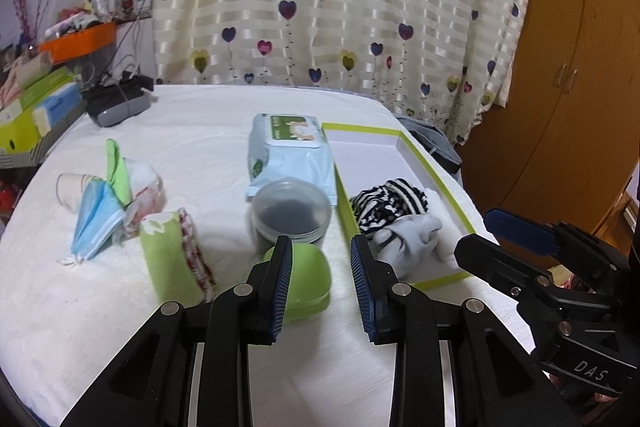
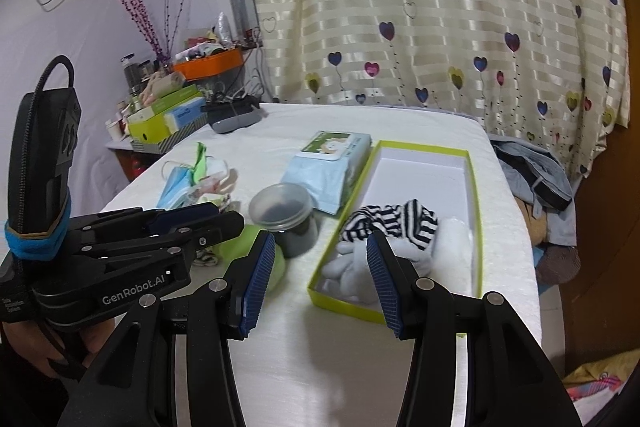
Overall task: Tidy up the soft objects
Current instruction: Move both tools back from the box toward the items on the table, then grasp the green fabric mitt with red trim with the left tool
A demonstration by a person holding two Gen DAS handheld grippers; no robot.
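Note:
A shallow box with a lime rim [image 1: 400,141] [image 2: 474,187] lies on the white bed. In it are a black-and-white striped sock [image 1: 388,201] [image 2: 394,219], a pale grey sock [image 1: 414,239] [image 2: 352,267] and a white cloth [image 2: 456,251]. My left gripper [image 1: 321,243] [image 2: 228,215] is open and holds nothing; it hovers over a green round case [image 1: 310,279] just left of the box. My right gripper [image 2: 320,239] [image 1: 478,231] is open and empty, above the box's near end. A green cloth with red-and-white trim [image 1: 176,259], blue face masks [image 1: 96,223] and a tissue packet [image 1: 146,187] lie at the left.
A wet-wipes pack [image 1: 288,155] and a clear lidded jar [image 1: 290,215] stand beside the box. A dark device [image 1: 118,103] sits at the bed's far left corner, stacked boxes [image 1: 36,107] beyond it. A heart-print curtain [image 1: 340,7] hangs behind; a wooden wardrobe [image 1: 568,87] stands at the right.

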